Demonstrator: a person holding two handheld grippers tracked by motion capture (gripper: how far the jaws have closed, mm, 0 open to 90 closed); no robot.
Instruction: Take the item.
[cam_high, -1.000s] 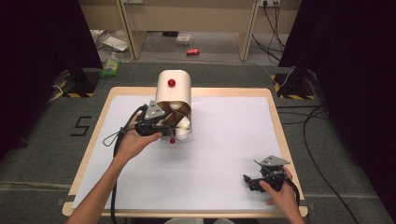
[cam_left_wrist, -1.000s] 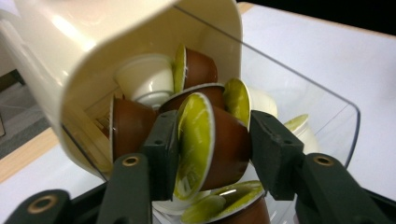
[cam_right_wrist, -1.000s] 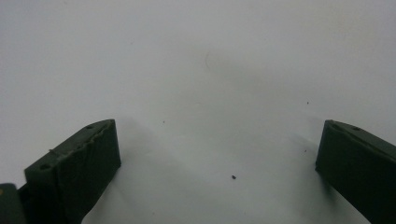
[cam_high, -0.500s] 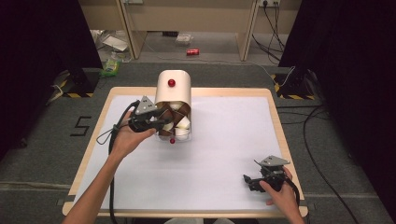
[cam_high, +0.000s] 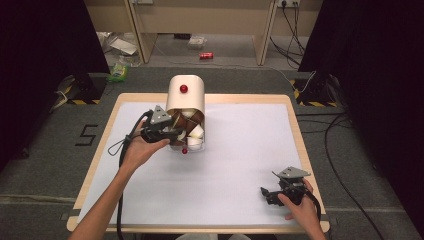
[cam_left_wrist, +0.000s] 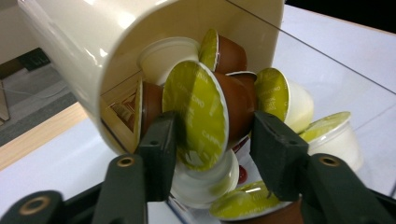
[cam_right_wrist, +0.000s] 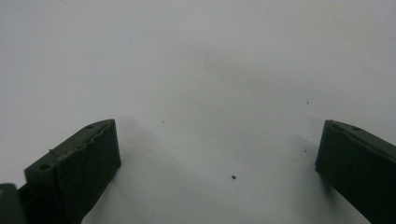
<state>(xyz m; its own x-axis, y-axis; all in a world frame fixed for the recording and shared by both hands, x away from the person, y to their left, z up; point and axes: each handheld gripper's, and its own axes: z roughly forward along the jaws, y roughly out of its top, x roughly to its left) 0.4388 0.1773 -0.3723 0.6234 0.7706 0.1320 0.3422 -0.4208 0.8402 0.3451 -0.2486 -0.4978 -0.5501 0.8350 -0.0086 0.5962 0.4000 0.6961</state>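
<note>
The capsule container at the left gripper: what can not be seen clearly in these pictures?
- How many capsules sit deep inside the cream container: its wall hides them in the left gripper view.
- Whether the jaws of the left gripper touch the brown capsule: its green lid covers the contact.
- Capsule lid print: too small in the high view.

White-topped table (cam_high: 240, 165), cream dispenser (cam_high: 185, 100), spilled coffee capsules (cam_high: 195, 135)

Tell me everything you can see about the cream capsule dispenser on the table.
The cream, glossy, plastic-looking cylindrical dispenser stands at the far middle of the white table, a red knob on its front. Its open lower front shows a heap of brown and white coffee capsules with green foil lids, some spilling out. The left hand-held gripper straddles one brown capsule at its mouth.
</note>
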